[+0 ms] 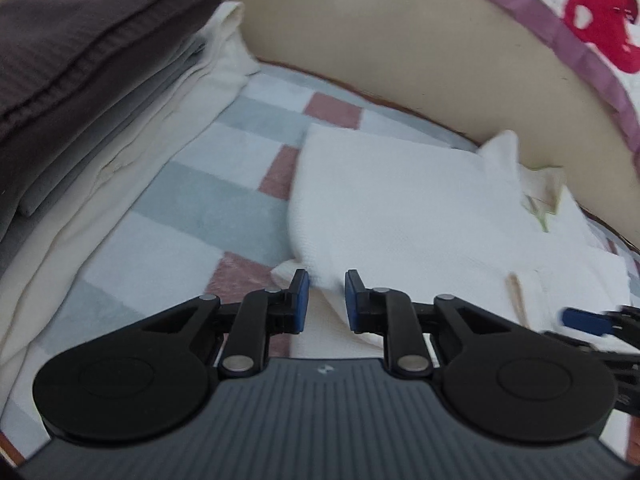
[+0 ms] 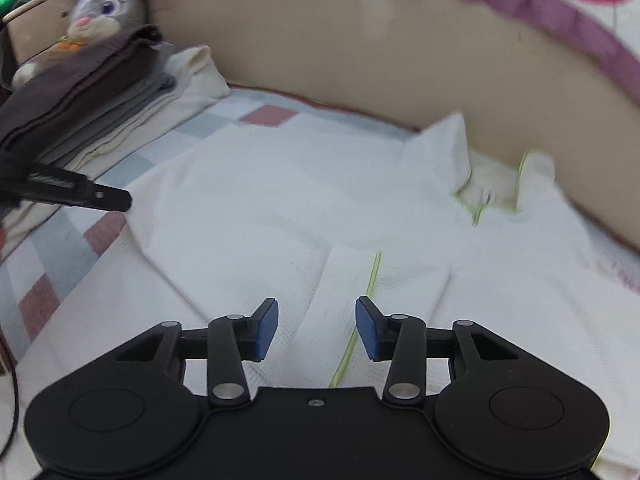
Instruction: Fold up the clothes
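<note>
we see a white shirt [image 2: 280, 200] spread flat on a bed, over a checked sheet [image 1: 224, 184] of pale blue, grey and dusty pink squares. in the right wrist view the shirt fills the middle of the frame: a waffle-textured white knit, with a thin lime-green piping line [image 2: 374, 276] running down the lower centre and the same green edging around the collar [image 2: 500, 188] at the right of the frame. one corner of the fabric stands up in a soft peak near the tan padded bed wall [image 2: 360, 48]. the cloth lies mostly smooth, with shallow creases along its left edge.

in the left wrist view the same shirt sits in the centre and right of the frame, its folded left edge rounded and thick – a lower layer of fabric shows beneath it at the bottom centre.

the left gripper [image 1: 327, 300] has its jaws a narrow gap apart, over the shirt's edge; white cloth shows in the gap, but the blue pads do not press on it, so we read them as released. the right gripper [image 2: 317, 328] has its jaws clearly wider apart, hovering above the shirt with the green line between them, gripping nothing.

in the upper left of both views there is a stack of folded clothes [image 1: 80, 80] – dark brown on top, grey below, cream at the bottom. a grey plush rabbit [image 2: 100, 12] sits behind it in the right wrist view. a purple-trimmed quilt [image 1: 560, 32] with red patterning hangs over the wall at the upper right.
</note>
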A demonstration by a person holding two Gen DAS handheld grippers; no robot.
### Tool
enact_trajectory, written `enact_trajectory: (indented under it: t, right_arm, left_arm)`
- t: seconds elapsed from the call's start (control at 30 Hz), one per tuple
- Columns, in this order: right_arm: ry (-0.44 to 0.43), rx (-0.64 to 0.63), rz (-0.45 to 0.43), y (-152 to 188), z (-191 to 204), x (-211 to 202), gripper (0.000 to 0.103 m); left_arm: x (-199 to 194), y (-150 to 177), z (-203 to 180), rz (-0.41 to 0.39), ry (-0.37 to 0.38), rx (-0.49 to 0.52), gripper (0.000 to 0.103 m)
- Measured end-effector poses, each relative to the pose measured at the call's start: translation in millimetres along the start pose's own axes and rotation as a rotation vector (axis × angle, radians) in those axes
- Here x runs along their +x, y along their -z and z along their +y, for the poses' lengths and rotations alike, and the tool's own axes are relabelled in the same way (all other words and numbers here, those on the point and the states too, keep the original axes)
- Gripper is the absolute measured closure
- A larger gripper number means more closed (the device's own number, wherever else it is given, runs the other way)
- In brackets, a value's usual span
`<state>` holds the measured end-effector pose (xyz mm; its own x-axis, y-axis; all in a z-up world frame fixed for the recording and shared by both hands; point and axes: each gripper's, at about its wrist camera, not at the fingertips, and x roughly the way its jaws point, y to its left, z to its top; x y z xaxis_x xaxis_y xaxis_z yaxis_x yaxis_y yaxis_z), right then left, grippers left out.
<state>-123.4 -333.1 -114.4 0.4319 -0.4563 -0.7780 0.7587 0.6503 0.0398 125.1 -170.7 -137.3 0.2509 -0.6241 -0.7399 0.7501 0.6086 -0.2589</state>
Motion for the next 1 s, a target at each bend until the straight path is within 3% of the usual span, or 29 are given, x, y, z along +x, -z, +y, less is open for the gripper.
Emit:
enact_trajectory:
  t: [0.1,0.17,0.2,0.23,0.3,0.37,0.5,0.63,0.73,0.83,0.9,0.97,1.0]
  right_arm:
    - [0.022,-0.048,0.11,2.1,1.0,25.1,0.04]
    - [0.033,-0.121,0.084,3.4,5.1,24.0,0.039]
    - [0.016,-0.097,0.076,3.6,1.3,22.3,0.042]
    - [-0.002,-0.069,0.066,3.7,-3.4,20.1,0.064]
    - [-0.054,0.025,0.029,2.0,-20.2,10.6,0.087]
    - [-0.102,0.105,-0.043,-2.9,-38.4,-8.1,0.09]
    - [-0.102,0.206,-0.235,-11.6,-76.7,-62.4,0.091]
    - [0.059,0.22,-0.323,-0.5,-115.8,-97.9,0.099]
    - [0.104,0.278,-0.269,10.5,-145.6,-89.4,0.099]
    - [0.055,0.426,-0.166,26.9,-169.2,-65.8,0.09]
    - [-0.045,0.545,-0.124,37.3,-175.5,-51.3,0.089]
    - [-0.123,0.61,-0.094,44.8,-173.9,-38.9,0.081]
    - [-0.151,0.628,-0.081,46.7,-171.6,-33.6,0.067]
  left_arm:
    - [3.5,1.5,-3.4,0.008,0.0,0.028,0.084]
    - [6.6,1.6,-4.0,0.003,-0.038,0.048,0.084]
    - [7.3,1.4,-3.2,0.0,-0.046,0.049,0.084]
    - [6.7,0.9,-0.7,-0.005,-0.036,0.035,0.084]
    - [4.8,-0.2,4.1,-0.018,-0.017,0.007,0.084]
    - [-2.9,-1.9,4.6,-0.069,-0.032,-0.009,0.084]
    - [-23.1,-7.1,4.4,-0.182,-0.045,-0.03,0.084]
    - [-19.9,-5.3,8.6,-0.16,0.05,-0.099,0.084]
    - [-5.7,0.0,-0.6,-0.128,0.01,-0.062,0.084]
    - [10.4,4.2,-10.8,-0.071,0.006,-0.015,0.084]
    - [16.2,8.0,-16.4,-0.049,0.026,0.01,0.084]
    - [20.0,10.0,-23.4,-0.032,0.074,0.044,0.084]
    - [21.7,10.2,-27.1,-0.018,0.118,0.063,0.084]
